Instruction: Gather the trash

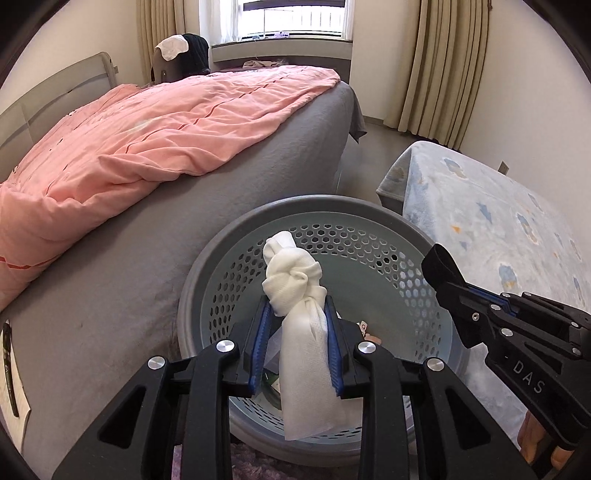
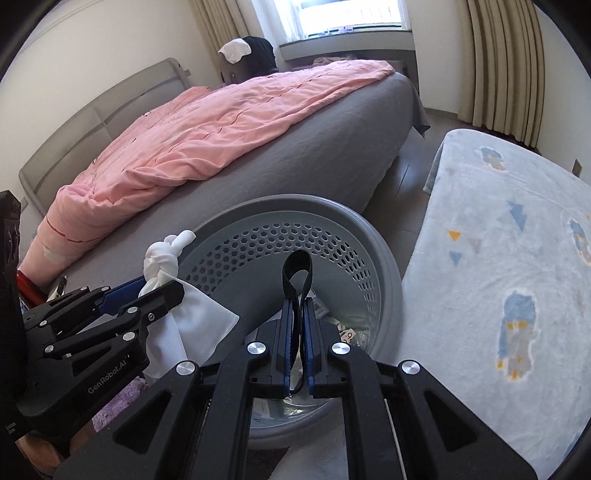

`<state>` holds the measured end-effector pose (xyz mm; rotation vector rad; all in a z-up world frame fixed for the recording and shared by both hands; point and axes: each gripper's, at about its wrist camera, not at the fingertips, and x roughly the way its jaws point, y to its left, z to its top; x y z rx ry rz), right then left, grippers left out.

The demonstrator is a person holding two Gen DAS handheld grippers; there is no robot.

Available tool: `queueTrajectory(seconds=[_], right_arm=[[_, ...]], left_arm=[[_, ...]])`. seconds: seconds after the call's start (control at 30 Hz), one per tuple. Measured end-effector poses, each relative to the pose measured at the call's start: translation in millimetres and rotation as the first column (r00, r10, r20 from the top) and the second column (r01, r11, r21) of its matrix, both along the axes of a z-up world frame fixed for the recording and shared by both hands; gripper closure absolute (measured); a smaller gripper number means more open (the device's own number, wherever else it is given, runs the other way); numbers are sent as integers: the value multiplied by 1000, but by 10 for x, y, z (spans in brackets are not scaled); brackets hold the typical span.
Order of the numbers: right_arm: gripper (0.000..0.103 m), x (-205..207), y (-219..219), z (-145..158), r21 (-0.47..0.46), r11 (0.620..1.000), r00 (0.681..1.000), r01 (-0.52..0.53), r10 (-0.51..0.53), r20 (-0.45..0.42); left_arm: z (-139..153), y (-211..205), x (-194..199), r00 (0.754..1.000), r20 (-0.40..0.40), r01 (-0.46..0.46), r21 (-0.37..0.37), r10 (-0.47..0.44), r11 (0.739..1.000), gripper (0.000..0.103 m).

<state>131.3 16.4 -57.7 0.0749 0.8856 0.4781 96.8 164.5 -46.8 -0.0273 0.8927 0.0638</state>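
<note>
Left wrist view, nearest: left gripper clamped on a knotted white cloth, blue pads pressing both sides, knot standing above the fingertips, loose tail hanging below.
Left wrist view, beneath the cloth: perforated grey basket on the floor, a few scraps just visible at its bottom.
Left wrist view, right edge: right gripper seen side-on, jaws together; black loop hard to make out from here.
Right wrist view, nearest: right gripper pinched on a black strap, its loop rising above the fingertips over the basket.
Right wrist view, left: left gripper with the white cloth, held over the basket's near rim.
Right wrist view only: basket bottom with packaging scraps.
Both views, right of the basket: pale blue patterned blanket.
Both views, farther: grey bed with pink duvet.
Farthest: window and beige curtains.
</note>
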Motion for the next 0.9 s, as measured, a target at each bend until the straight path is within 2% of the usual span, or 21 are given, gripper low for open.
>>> queueTrajectory(seconds=[0.07,0.13,0.17,0.2,0.43,0.6,0.73,0.9], right_arm=[[91,14,19,2,4,1000,1000,-4,4,0],[78,22,19,14,9,1000,1000,-8,8,2],[67,14,9,25,13,1000,1000,-4,4,9],[61,5,8,39,14,1000,1000,1,-2,18],[59,-29,15,81,0,1000,999,14,-14,34],[45,-74,16,116,-19,999,998,39,-38,60],[43,-101,15,121,-38,998,997,46,-43,69],[33,-126,-8,128,-38,998,996,58,-56,70]], left_arm=[[11,34,1,1000,4,-2,-6,2,1000,70],[34,55,-6,1000,17,-10,-4,10,1000,58],[49,64,-13,1000,24,-11,-2,11,1000,56],[64,70,-19,999,29,-13,1,13,1000,53],[153,110,-69,999,43,-28,3,28,1000,43],[189,115,-108,998,44,-35,12,34,999,39],[211,113,-139,998,46,-43,24,42,999,38],[234,127,-166,997,52,-56,41,54,998,36]])
